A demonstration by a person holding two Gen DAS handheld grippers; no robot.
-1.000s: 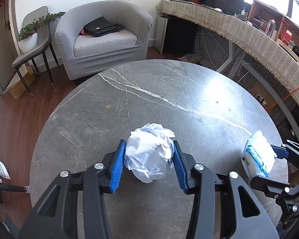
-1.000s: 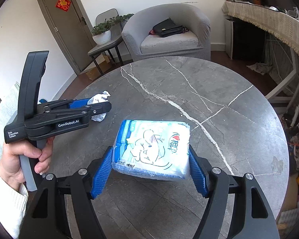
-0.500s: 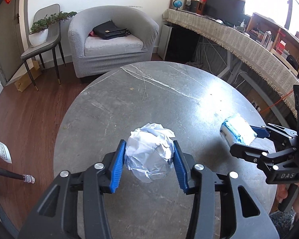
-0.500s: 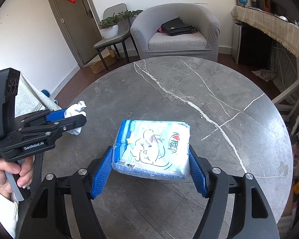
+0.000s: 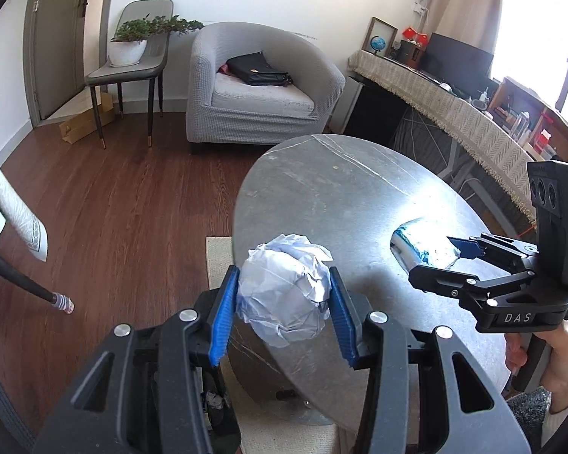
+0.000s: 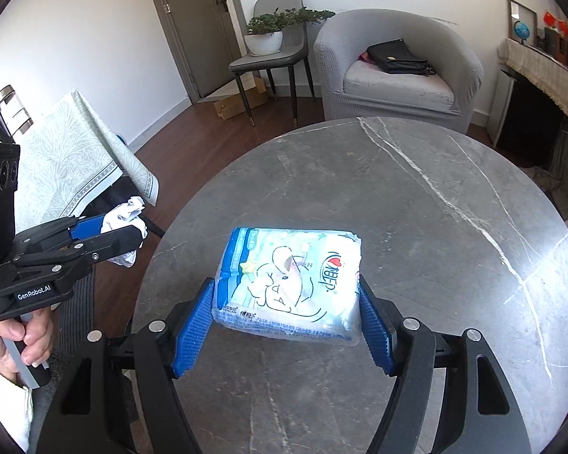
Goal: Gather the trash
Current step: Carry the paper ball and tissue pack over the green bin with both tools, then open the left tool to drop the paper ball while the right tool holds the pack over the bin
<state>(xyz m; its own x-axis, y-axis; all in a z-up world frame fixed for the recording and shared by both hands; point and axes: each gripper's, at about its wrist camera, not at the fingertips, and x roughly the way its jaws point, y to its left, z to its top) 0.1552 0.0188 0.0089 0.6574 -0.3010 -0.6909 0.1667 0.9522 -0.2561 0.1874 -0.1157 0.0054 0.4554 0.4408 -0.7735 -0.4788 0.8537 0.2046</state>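
Both pieces are picked up, the left gripper (image 5: 282, 302) clamping a paper ball (image 5: 284, 295) and the right gripper (image 6: 286, 325) a tissue pack (image 6: 289, 283), with binning apparently left.

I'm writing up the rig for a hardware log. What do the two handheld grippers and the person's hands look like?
Both are matte black plastic with silver screws and ribbed blue finger pads. The left gripper is marked "GenRobot.AI", with three round lenses on its upright block. The right gripper reads "DAS" and shows a small green light. The left hand is bare with a white sleeve; the right hand has a grey cuff.
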